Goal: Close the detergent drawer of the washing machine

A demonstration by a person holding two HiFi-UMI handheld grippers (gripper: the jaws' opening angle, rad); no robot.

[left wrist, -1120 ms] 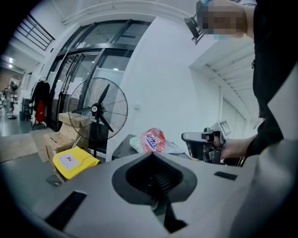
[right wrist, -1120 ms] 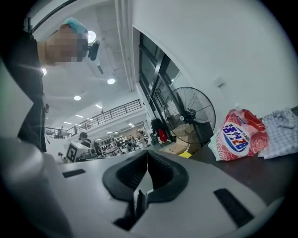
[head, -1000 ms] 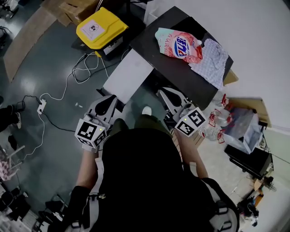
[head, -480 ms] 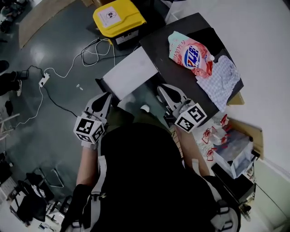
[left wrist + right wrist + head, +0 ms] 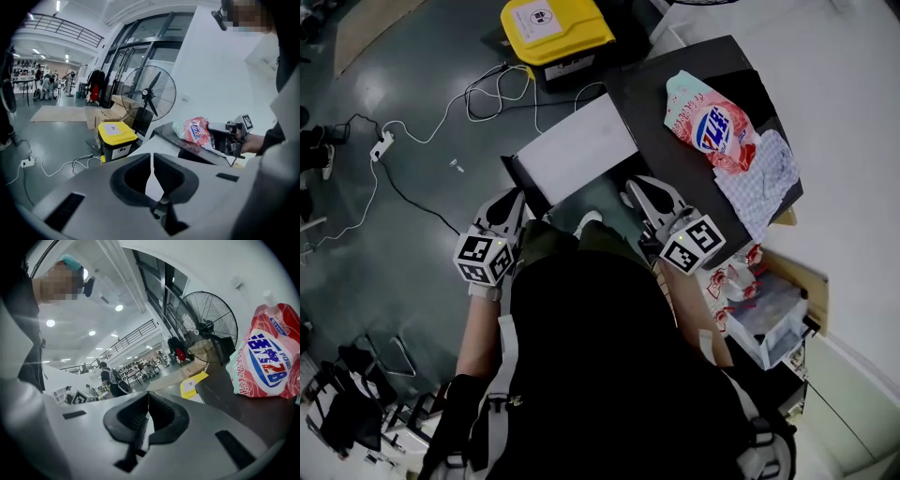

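Note:
The washing machine has a dark top point(image 5: 675, 103) and a white panel point(image 5: 577, 150) facing me; I cannot make out its detergent drawer in any view. A pink detergent pouch point(image 5: 712, 127) and a checked cloth point(image 5: 759, 183) lie on the top. My left gripper point(image 5: 508, 202) is held near my body, short of the white panel's left corner, jaws shut on nothing point(image 5: 151, 158). My right gripper point(image 5: 639, 189) hovers by the machine's near edge, also shut and empty point(image 5: 148, 395). The pouch point(image 5: 267, 357) fills the right of the right gripper view.
A yellow-lidded box point(image 5: 555, 23) stands on the floor beyond the machine, with a white cable and power strip point(image 5: 382, 145) to the left. A large fan point(image 5: 150, 96) stands behind. Bottled water point(image 5: 731, 281) and a clear bin point(image 5: 773, 314) sit at the right.
The head view has shifted, so the machine and the yellow box sit further right and higher. Both grippers stay shut near my body, about as far apart as before.

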